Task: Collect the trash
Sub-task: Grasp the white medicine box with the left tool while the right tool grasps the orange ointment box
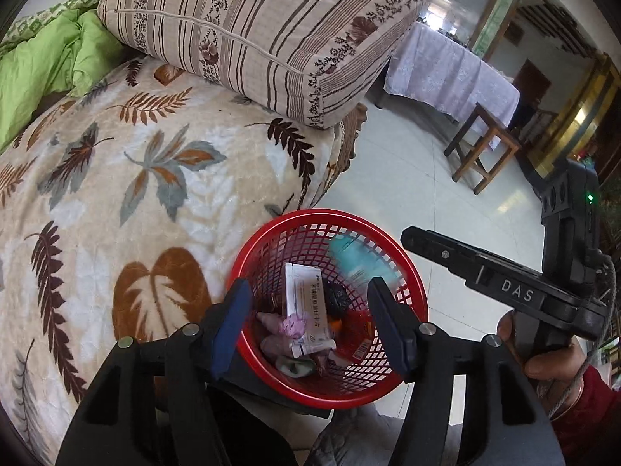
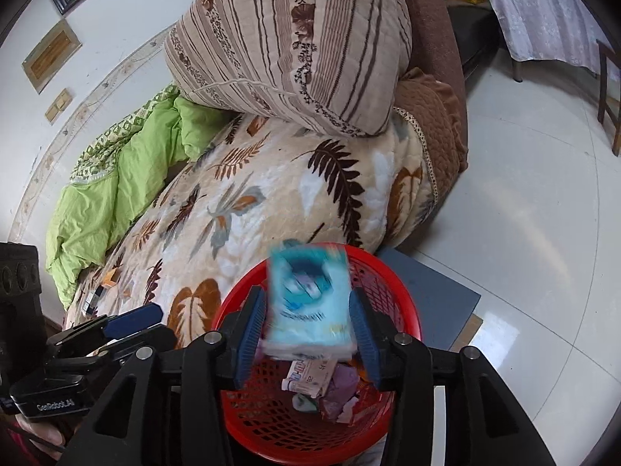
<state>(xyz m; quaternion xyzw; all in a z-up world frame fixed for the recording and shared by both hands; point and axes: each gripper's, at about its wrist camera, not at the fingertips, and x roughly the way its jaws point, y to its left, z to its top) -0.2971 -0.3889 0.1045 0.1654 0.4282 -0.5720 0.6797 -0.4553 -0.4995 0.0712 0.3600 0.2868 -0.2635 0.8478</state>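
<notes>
At nine o'clock the leaf-print blanket (image 1: 128, 178) covers the bed, a striped cushion (image 1: 256, 31) at twelve. The red basket (image 1: 417, 295) sits at six beside it, holding a white sachet (image 1: 306, 310) and other wrappers. The left gripper (image 1: 310, 330) straddles its rim, tongs wide. The right gripper (image 2: 308, 334) also stands wide; a blurred teal packet (image 2: 306, 295) hangs between its tongs above the basket, apparently untouched.
</notes>
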